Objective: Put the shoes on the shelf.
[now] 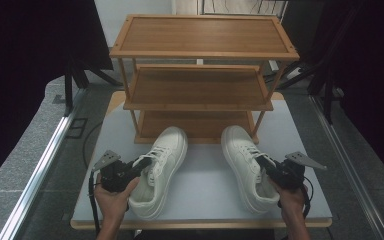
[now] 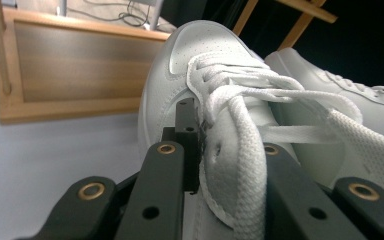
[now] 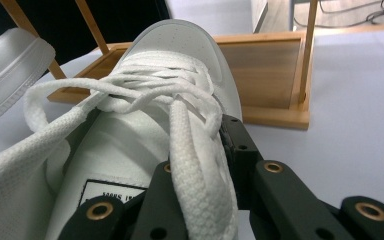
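Two white lace-up sneakers lie side by side on the white table, toes toward a wooden rack. My left gripper (image 1: pixel 141 168) is shut on the outer side of the left sneaker (image 1: pixel 169 145) by its laces. In the left gripper view my left gripper (image 2: pixel 215 145) pinches the left sneaker's (image 2: pixel 200 45) eyelet edge, with a lace draped over one jaw. My right gripper (image 1: pixel 261 163) is shut on the outer side of the right sneaker (image 1: pixel 237 145). In the right gripper view my right gripper (image 3: pixel 205 150) clamps the right sneaker's (image 3: pixel 180 40) upper edge under a thick lace.
A three-tier wooden shoe rack (image 1: pixel 200 52) stands at the back of the table (image 1: pixel 205 190), its bottom shelf (image 1: pixel 195 125) just beyond the toes. Grey floor and metal rails (image 1: pixel 40 165) flank the table. Dark curtains hang on both sides.
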`<action>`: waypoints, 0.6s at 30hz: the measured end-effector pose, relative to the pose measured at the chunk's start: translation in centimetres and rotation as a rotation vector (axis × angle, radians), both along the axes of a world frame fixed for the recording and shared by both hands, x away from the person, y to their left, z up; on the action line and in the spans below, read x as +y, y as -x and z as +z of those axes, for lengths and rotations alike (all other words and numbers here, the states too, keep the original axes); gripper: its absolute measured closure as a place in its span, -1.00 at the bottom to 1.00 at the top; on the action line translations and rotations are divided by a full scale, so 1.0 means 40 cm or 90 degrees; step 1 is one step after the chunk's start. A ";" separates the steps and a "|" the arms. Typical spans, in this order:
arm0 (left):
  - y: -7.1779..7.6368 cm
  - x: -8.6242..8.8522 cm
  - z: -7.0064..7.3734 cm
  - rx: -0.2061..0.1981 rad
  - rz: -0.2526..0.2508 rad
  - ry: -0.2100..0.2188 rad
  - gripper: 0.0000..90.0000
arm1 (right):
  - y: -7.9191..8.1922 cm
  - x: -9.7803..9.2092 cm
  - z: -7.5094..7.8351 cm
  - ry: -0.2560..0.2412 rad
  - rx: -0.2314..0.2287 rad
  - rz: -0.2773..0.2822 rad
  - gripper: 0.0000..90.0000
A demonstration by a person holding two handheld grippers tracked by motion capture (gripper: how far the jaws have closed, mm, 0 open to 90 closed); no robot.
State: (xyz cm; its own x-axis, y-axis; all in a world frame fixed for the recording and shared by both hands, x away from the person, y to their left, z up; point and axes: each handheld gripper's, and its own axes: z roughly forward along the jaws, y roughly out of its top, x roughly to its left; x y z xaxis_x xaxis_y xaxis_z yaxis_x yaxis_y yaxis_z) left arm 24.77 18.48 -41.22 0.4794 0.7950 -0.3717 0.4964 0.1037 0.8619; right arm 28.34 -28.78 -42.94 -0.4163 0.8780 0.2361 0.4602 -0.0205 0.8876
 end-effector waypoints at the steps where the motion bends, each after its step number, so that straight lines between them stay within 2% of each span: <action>1: 0.000 0.000 0.000 0.000 0.000 0.000 0.81 | 0.000 0.000 0.000 0.000 0.000 0.000 0.83; 4: 0.007 -0.006 0.011 -0.009 -0.010 0.004 0.81 | 0.008 0.007 0.013 0.013 -0.017 0.001 0.82; 5: 0.009 -0.007 0.014 -0.008 -0.017 0.015 0.81 | 0.013 0.010 0.021 0.015 -0.024 0.003 0.82; 13: 0.017 -0.005 0.025 -0.016 -0.015 0.023 0.81 | 0.027 0.014 0.045 -0.006 -0.046 0.008 0.82; 14: 0.019 -0.002 0.027 -0.018 -0.014 0.031 0.81 | 0.030 0.013 0.050 -0.031 -0.046 0.012 0.82; 18: 0.023 0.003 0.034 -0.024 -0.017 0.044 0.81 | 0.034 0.011 0.057 -0.074 -0.050 0.019 0.82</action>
